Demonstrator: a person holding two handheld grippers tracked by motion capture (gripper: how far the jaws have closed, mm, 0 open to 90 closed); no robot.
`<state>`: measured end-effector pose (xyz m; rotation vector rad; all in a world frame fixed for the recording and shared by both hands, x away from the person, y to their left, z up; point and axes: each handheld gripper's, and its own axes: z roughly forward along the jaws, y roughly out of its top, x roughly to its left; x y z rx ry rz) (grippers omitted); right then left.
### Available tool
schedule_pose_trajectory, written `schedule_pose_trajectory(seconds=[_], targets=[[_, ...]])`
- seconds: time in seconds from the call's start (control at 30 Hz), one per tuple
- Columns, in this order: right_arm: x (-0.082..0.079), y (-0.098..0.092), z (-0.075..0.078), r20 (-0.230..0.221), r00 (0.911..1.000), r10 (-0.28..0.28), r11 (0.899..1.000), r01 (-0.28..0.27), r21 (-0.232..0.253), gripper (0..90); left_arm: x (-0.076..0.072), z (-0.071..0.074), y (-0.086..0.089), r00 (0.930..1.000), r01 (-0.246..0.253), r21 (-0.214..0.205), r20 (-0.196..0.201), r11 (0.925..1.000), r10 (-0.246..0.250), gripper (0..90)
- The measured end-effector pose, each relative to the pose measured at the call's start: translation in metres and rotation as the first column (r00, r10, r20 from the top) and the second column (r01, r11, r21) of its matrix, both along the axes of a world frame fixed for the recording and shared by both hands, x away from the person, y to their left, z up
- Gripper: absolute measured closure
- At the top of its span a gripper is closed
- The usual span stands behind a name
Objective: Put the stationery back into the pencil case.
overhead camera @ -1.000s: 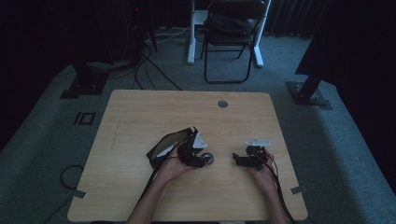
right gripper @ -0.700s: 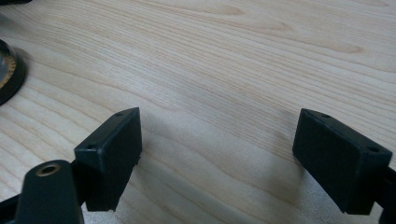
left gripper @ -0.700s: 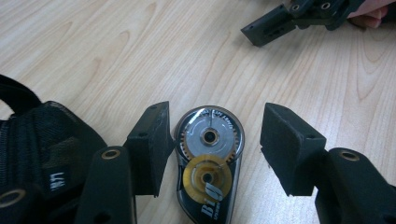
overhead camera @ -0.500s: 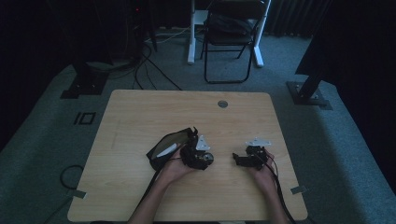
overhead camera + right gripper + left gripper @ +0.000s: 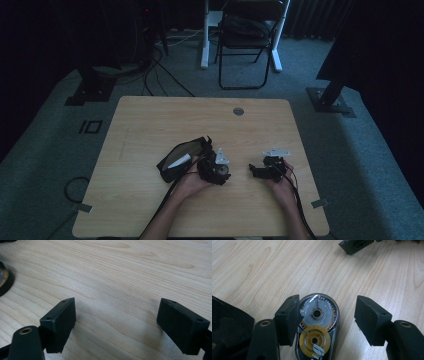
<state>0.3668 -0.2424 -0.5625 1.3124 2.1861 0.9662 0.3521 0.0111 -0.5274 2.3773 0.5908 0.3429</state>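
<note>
bench (image 5: 150,125): wood top, bare ahead of both tongs; carries the pouch, the tape dispenser and both hands.
pouch (image 5: 180,158): black mesh, lying flat just left of the left tongs, mouth gaping, something pale inside that I can't identify; its mesh corner also sits at the lower left of the left gripper view (image 5: 227,320).
left tongs (image 5: 332,320): jaws spread wide, gripping nothing; left pad touches or nearly touches the dispenser's side, right pad stands clear of it. In the high view they sit just right of the pouch (image 5: 214,165).
right tongs (image 5: 117,322): jaws wide apart, nothing between them but bare wood; low over the bench, well right of the left tongs (image 5: 267,169).
tape dispenser (image 5: 317,327): small, clear-faced, black body, two orange-rimmed reels; flat on the bench between the left jaws, closer to the left one. Dark edge at the far left of the right gripper view is probably it, can't confirm.
step: left tongs lined up around the dispenser, grasp not made.
next move: likely centre the jaws a bit, close on the dispenser's sides, lift. Shell is smooth and rounded, so it may slip; grip low. The open pouch is the probable destination.
</note>
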Motion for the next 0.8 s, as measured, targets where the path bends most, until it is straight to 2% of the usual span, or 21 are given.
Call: schedule_pose_trajectory(seconds=[0.3,0.63,0.8], targets=[[0.000,0.000,0.000,0.000,1.0000,0.000,1.000,0.000,0.000,15.6,0.004,-0.005,-0.003,0.9997,-0.025,0.007,0.004,0.9997,0.025,36.9],[0.000,0.000,0.000,0.000,1.0000,0.000,1.000,0.000,0.000,15.7,0.007,-0.014,-0.008,0.9990,-0.043,0.049,0.014,0.9979,0.042,36.9],[0.000,0.000,0.000,0.000,1.0000,0.000,1.000,0.000,0.000,15.6,0.005,-0.015,-0.006,0.9990,-0.045,0.042,0.006,0.9981,0.045,39.9]])
